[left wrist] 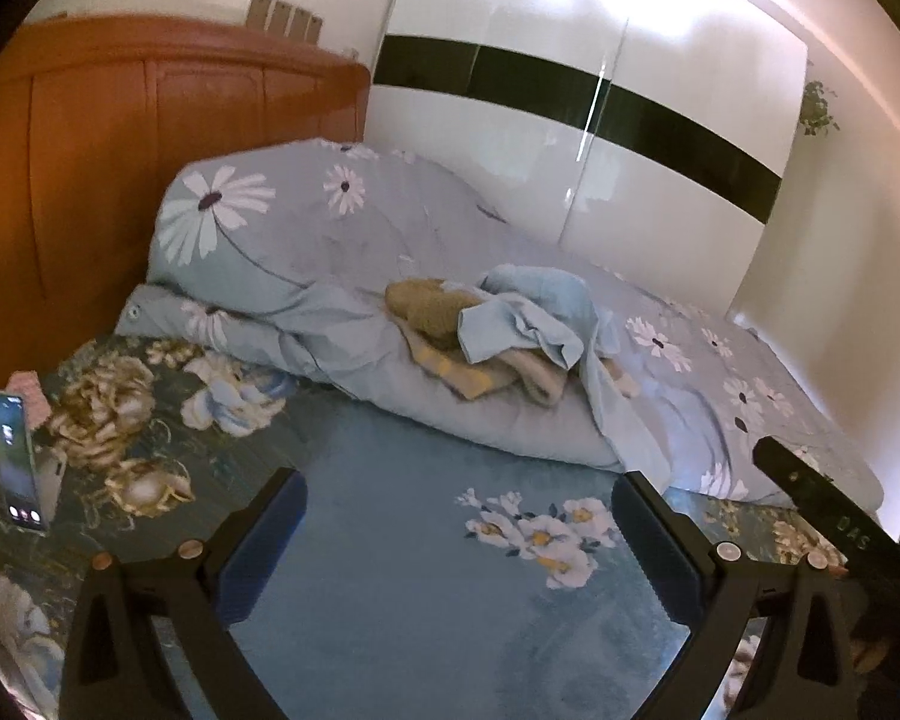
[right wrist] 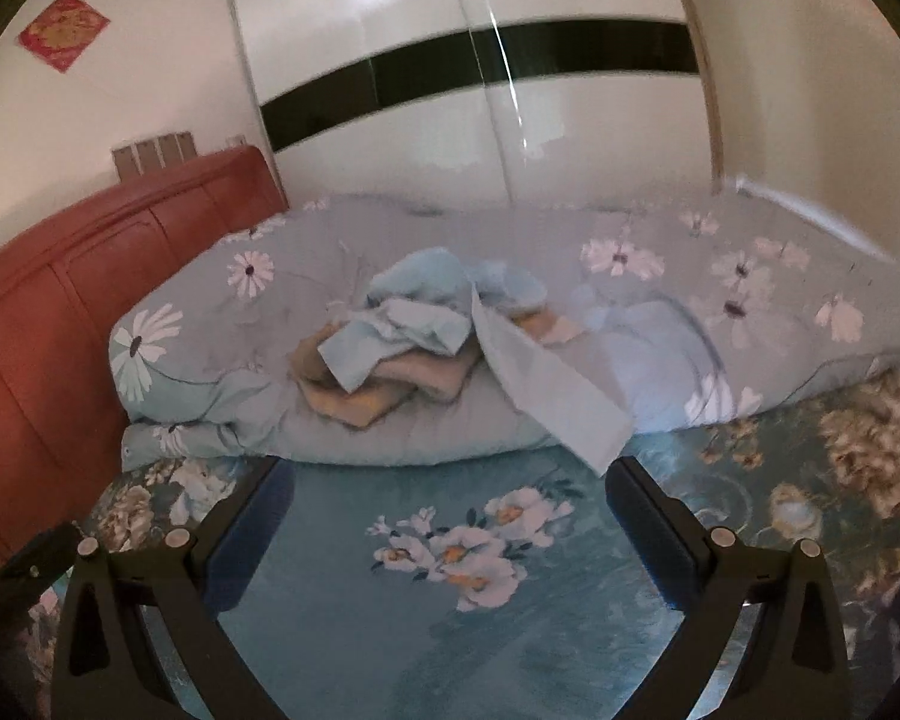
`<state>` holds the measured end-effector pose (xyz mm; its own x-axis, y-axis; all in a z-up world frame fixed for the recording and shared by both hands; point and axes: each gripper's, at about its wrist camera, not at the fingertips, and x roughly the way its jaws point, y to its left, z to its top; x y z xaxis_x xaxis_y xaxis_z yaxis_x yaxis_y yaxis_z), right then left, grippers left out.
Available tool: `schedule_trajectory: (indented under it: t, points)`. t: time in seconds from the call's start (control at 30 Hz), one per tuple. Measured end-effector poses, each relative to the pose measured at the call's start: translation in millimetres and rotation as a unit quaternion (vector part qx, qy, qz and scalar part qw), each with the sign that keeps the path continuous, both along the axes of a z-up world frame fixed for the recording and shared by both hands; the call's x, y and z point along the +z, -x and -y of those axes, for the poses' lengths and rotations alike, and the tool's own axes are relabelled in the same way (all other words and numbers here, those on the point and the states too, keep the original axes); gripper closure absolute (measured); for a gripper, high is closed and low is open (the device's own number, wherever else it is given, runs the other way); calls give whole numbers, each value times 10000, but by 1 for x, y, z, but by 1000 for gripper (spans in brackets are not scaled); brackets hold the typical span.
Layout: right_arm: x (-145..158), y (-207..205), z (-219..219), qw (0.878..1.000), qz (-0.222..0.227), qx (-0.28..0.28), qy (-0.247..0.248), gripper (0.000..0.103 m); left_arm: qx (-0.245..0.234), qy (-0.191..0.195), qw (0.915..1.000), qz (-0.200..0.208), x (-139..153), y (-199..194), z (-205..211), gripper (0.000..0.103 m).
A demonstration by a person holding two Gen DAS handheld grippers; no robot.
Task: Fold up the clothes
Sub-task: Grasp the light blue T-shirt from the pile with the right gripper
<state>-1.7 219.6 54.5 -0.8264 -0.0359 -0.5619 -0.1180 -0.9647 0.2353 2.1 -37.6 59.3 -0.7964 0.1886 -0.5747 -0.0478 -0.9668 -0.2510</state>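
Plainly, nothing is folded yet: the clothes sit in a crumpled heap on the rolled duvet (right wrist: 720, 324), which lies across the far side of the bed with its long axis running left to right. The bed sheet (right wrist: 426, 648), blue-green with big flowers, spreads bare between that roll and both tools. Behind stand the white wardrobe (left wrist: 600, 138) with its dark band and the wooden headboard (left wrist: 150, 138) to the left.

The light blue garment (right wrist: 414, 324) lies on top of the heap, straight ahead of both grippers and well apart from them; one long strip of it trails down the roll toward the sheet, ending just beyond the right gripper (right wrist: 444, 540). Under it are the beige clothes (right wrist: 378, 396). By my reading the right hand is nearer that trailing end, so it would likely reach first.

The left gripper (left wrist: 459, 546) hovers over the sheet, jaws spread wide and empty; the right gripper's jaws stand equally apart, holding nothing. A phone (left wrist: 15, 462) is propped at the far left.
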Motion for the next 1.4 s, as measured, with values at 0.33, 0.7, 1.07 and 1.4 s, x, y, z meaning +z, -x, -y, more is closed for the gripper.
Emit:
schedule_trajectory:
  t: [0.33,0.7,1.07,1.4]
  points:
    - [-24,156,-27,9997,-20,127,183,0,-75,-537,9980,339,-44,46,29,0]
    - [-51,379,-14,9921,1003,205,-722,3,-17,-110,9985,544,-85,70,51,0]
    - [-85,429,-17,9803,1971,-73,-140,102,565,-175,9906,1236,-113,77,100,0]
    - [36,286,-3,9933,832,796,-118,102,957,-676,9843,1321,-77,42,122,0]
